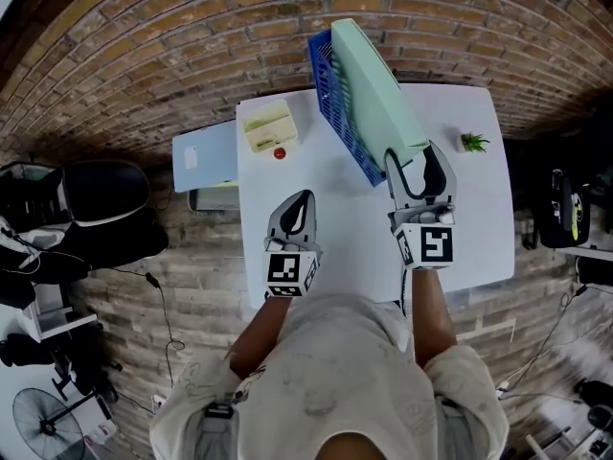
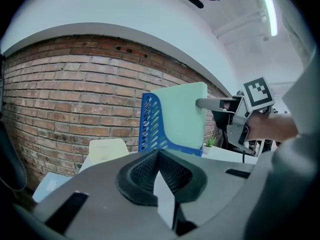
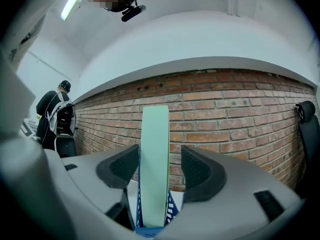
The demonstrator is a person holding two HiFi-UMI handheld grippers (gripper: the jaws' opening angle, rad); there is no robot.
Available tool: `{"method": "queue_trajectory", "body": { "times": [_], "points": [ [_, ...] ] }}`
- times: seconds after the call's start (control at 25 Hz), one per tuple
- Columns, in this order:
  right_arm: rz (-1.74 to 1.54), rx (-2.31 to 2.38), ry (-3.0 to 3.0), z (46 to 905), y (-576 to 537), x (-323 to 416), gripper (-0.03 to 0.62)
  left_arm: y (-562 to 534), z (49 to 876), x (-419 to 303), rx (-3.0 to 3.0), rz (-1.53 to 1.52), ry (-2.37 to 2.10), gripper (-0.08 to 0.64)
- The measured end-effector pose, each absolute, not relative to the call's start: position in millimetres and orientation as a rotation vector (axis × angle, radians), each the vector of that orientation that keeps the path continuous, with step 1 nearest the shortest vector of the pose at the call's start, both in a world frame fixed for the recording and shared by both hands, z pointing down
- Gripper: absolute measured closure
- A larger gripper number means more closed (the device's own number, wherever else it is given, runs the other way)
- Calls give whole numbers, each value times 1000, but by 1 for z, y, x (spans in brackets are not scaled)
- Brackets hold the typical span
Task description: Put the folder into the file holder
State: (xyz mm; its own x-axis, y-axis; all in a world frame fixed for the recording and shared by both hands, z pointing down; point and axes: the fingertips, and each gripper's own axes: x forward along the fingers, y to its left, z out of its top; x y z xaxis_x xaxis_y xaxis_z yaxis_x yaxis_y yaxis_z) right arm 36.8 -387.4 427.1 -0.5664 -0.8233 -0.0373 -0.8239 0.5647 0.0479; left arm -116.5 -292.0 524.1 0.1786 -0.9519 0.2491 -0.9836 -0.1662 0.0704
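A mint-green folder [image 1: 378, 94] stands upright in the blue slotted file holder [image 1: 330, 84] at the back of the white table [image 1: 354, 238]. My right gripper [image 1: 412, 156] is open, its jaws straddling the folder's near edge. In the right gripper view the folder [image 3: 154, 159] stands between the two pads with a gap showing on the right side, and the holder [image 3: 172, 210] is below it. My left gripper [image 1: 305, 197] hovers shut over the table's near left part, holding nothing. The left gripper view shows the folder [image 2: 182, 119] in the holder [image 2: 149, 124] ahead.
A cream tray [image 1: 268, 126] and a small red object [image 1: 280, 152] lie at the table's back left. A small green plant [image 1: 473, 143] stands at the right. A pale blue surface [image 1: 206, 156] adjoins the table's left edge. The brick wall is right behind.
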Motion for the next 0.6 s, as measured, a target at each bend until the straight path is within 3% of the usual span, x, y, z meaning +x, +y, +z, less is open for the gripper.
{"method": "queue_trajectory", "body": {
  "times": [0.6],
  "points": [
    [227, -1636, 2606, 377, -328, 87, 304, -281, 493, -98, 2407, 143, -1826, 546]
  ]
}}
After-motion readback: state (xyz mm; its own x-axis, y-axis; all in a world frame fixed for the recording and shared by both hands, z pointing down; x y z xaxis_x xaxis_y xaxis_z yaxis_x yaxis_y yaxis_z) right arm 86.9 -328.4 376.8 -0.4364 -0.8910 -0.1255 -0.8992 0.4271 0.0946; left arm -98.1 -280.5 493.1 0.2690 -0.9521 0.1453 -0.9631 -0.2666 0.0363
